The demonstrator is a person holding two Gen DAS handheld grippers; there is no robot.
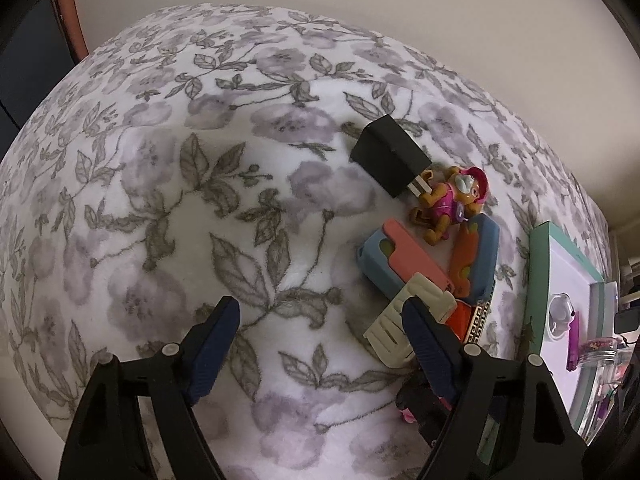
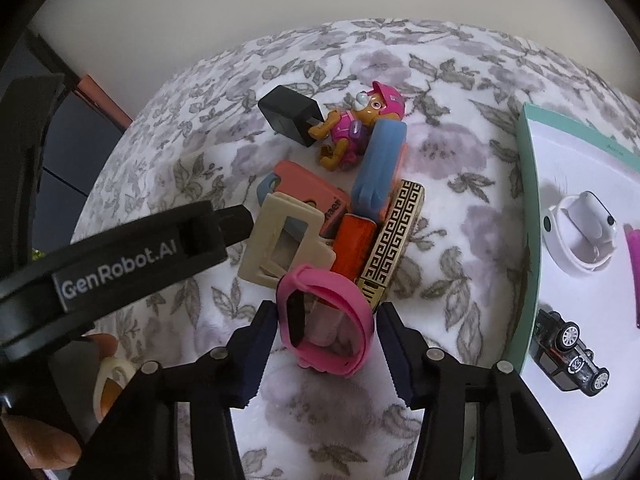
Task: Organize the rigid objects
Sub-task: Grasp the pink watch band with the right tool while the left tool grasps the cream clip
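Two grippers, both spread: my right gripper straddles the pink wristband without clamping it; my left gripper hangs empty above the blanket, one finger over the cream clip beside the tray.

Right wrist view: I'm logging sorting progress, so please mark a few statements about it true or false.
1. The right gripper straddles the pink wristband. True.
2. The toy car lies in the pile on the blanket. False: it sits on the white tray.
3. The black charger lies beside the pup figure. True.
4. The right gripper is shut. False: open.
5. The cream clip is on the tray. False: in the pile.
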